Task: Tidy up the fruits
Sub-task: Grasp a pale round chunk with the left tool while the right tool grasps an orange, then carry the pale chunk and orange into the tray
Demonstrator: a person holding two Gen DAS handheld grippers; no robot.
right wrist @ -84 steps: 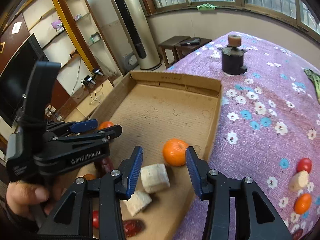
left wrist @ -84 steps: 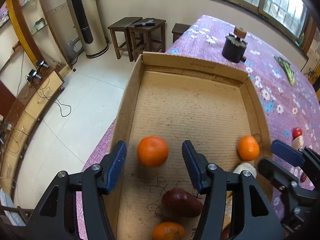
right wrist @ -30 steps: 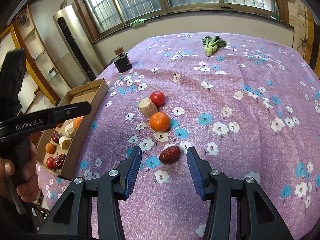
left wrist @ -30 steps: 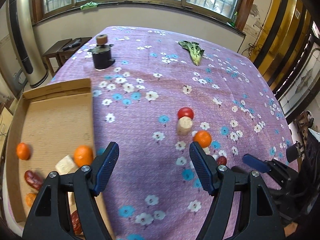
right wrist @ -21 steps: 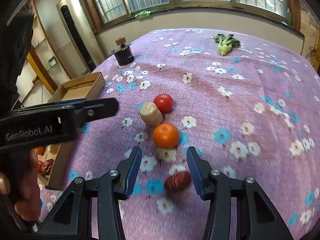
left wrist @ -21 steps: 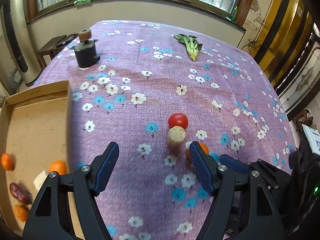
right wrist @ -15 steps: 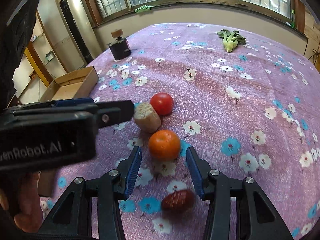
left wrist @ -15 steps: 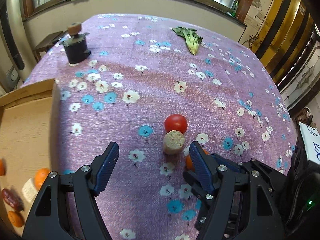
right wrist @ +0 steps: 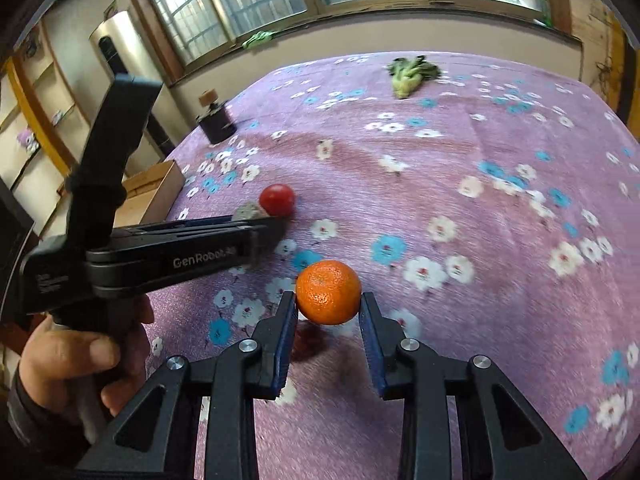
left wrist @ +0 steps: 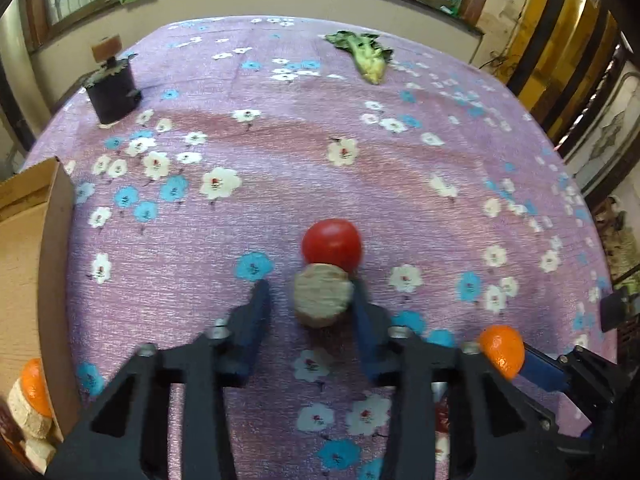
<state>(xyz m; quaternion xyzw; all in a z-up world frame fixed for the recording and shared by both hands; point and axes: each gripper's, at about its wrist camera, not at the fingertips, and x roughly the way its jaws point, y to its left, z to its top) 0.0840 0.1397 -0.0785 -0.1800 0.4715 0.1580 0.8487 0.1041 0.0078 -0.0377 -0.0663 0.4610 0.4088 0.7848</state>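
Beige stub's axis points toward tomato.

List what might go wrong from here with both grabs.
1. The left gripper is shut around the beige chunk, which touches the tomato; lifting may nudge the tomato into a roll.
2. The right gripper pinches the round orange only at its fingertips, so it could slip out.
3. The two grippers sit close and could bump on the way to the cardboard box.
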